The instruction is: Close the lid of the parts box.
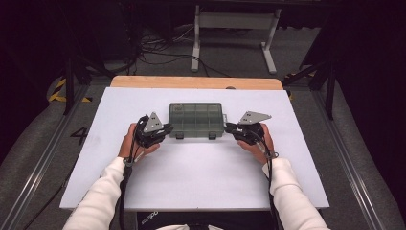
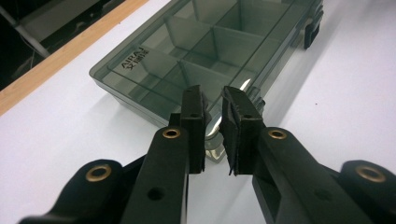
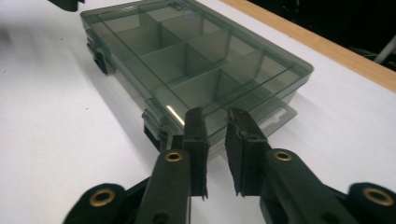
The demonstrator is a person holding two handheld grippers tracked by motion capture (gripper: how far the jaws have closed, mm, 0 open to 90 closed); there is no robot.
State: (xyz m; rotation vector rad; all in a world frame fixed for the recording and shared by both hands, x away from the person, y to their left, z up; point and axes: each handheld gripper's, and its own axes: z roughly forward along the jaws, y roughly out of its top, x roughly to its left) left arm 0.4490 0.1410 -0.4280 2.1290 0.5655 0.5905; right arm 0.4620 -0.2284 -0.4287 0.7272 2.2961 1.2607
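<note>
Black jaws of the left tool (image 2: 212,133) are seen nearest in the left gripper view, standing a narrow gap apart with nothing between them, their tips just short of the near left corner of a smoke-grey compartment box (image 2: 210,51). The right tool (image 3: 217,149) is set the same way: jaws slightly parted, empty, and aimed at the near right corner of the box, where a hanging tab juts out. No contact between pads and plastic can be made out at either end.

From the high view the compartment box (image 1: 197,120) is found lying flat in the middle of the white tabletop (image 1: 191,177), lid shut, its two dark latches (image 1: 179,136) on the near edge, with the left tool (image 1: 154,132) at its left end and the right tool (image 1: 243,129) at its right end.

The step in hand is judged to be a two-sided approach to the box, either to steady it or to work the latches. It would be done well if the jaws were opened wider than the lid's edge before being advanced, if both ends were met evenly so the box is not spun on the smooth sheet, and if the grip were placed on the rim and not on the thin clear lid, which is likely to flex or slip
</note>
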